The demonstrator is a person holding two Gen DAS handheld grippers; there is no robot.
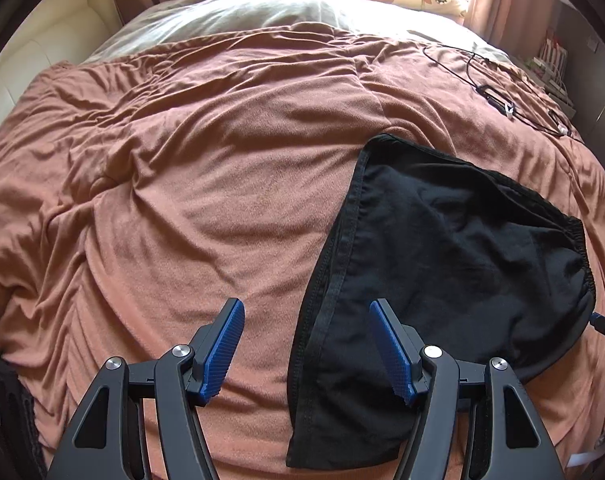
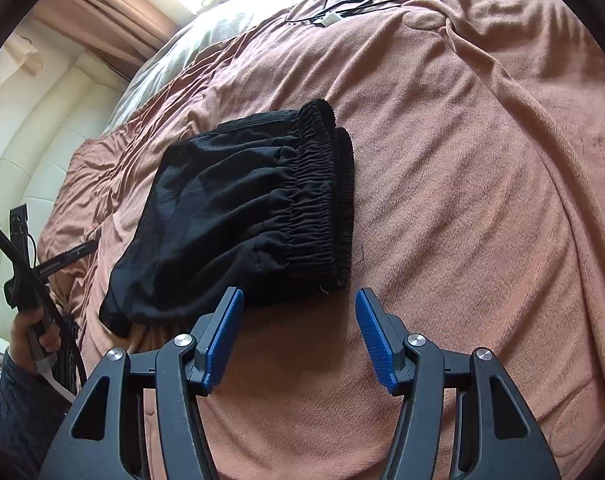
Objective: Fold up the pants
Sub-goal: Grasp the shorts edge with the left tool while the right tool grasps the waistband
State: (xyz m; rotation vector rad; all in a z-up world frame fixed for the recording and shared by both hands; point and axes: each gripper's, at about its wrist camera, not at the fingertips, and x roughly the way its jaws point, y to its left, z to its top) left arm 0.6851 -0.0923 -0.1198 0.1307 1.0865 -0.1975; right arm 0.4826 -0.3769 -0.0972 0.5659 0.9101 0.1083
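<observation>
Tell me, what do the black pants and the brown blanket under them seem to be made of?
Black pants: a thin woven cloth, perhaps cotton or a blend, matte, with fine creases and a gathered elastic waistband. Brown blanket: a soft fleece-like knit, judging by its fuzzy, napped surface and rounded folds.

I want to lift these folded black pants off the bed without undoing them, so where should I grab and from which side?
Grip the black pants at the stacked elastic waistband, the thickest, firmest edge, where every layer ends together. In the right wrist view that band's near corner lies just ahead of the open right gripper, so come in low over the blanket from there. Hedged: the loose hem side would likely unfold.
</observation>
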